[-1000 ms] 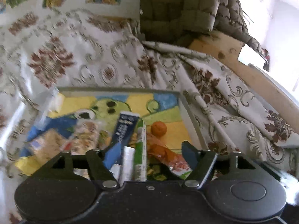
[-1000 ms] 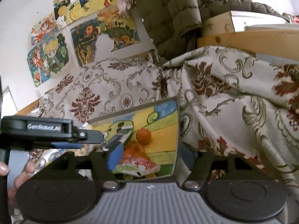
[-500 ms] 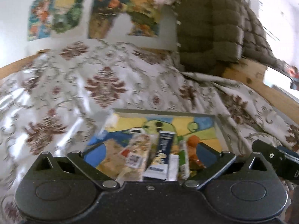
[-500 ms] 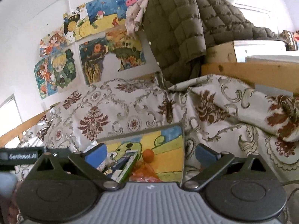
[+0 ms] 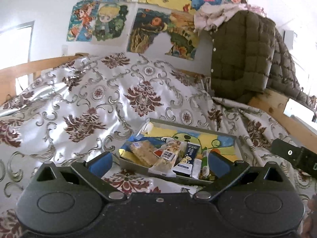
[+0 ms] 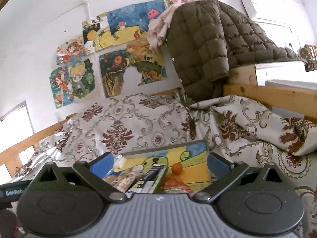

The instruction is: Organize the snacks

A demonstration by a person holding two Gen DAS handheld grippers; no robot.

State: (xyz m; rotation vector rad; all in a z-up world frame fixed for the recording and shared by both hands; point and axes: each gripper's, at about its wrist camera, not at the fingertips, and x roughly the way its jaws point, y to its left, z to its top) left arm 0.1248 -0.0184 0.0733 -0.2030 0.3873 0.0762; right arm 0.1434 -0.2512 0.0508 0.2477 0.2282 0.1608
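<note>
A shallow tray [image 5: 238, 144] with a colourful cartoon bottom lies on the bed and also shows in the right wrist view [image 6: 198, 154]. In it lie several snack packs: a cracker pack [image 5: 143, 152], a nut bar [image 5: 168, 158], a dark blue pack [image 5: 187, 158], a green stick pack [image 5: 205, 161], an orange bag [image 6: 176, 184] and a small orange ball [image 6: 176, 167]. My left gripper [image 5: 158, 163] is open and empty, pulled back above the tray's near edge. My right gripper [image 6: 159, 163] is open and empty above the tray.
A floral bedspread [image 5: 89, 107] covers the bed. An olive quilted jacket [image 5: 241, 59] hangs over a wooden bed frame [image 6: 267, 97] at the back right. Posters [image 5: 148, 23] hang on the wall behind. The other gripper [image 5: 297, 156] shows at the right edge.
Both grippers have opened wide, lifted and pulled back from the tray. The views tilted up towards the wall. The snack packs stay in the tray.
</note>
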